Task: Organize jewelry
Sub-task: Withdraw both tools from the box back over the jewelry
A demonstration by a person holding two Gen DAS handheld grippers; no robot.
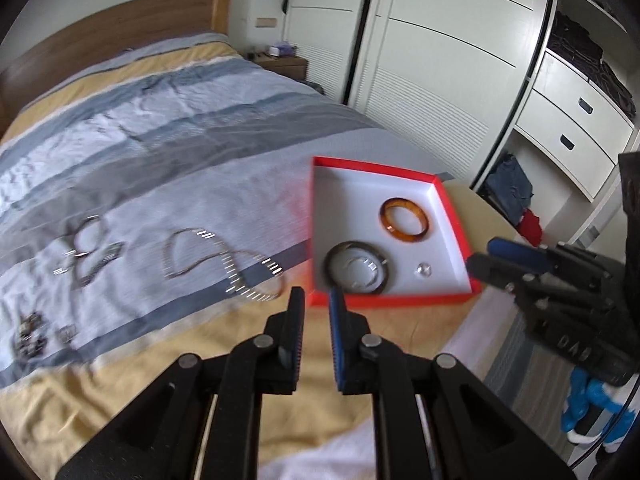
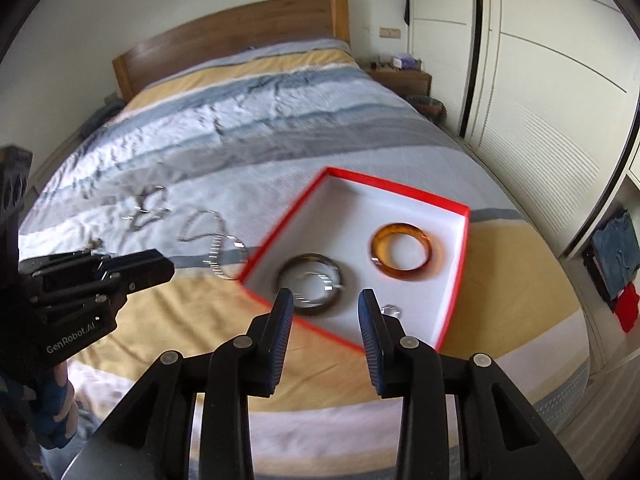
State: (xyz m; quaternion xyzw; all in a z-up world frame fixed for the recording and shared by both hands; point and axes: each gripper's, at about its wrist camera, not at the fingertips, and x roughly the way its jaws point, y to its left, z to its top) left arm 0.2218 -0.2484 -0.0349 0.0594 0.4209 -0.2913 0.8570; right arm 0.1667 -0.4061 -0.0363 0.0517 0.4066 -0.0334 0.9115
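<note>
Both my claws empty, right claw [image 2: 326,312] spread above red box [image 2: 456,292] holding amber bangle [image 2: 404,256], left claw [image 1: 316,304] narrowly parted, chains [image 1: 224,264] on bed [image 1: 160,128].

I am in a home bedroom: a bed [image 2: 280,120] with a wooden headboard [image 2: 240,36], a nightstand [image 2: 404,80] beside it, and a white wardrobe [image 1: 440,60].

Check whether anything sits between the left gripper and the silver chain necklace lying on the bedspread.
Nothing visible blocks it. The left gripper is empty, jaws slightly apart, over bare bedspread; the silver chain necklace lies just ahead to its left. The red box sits to the right, off that line.
</note>
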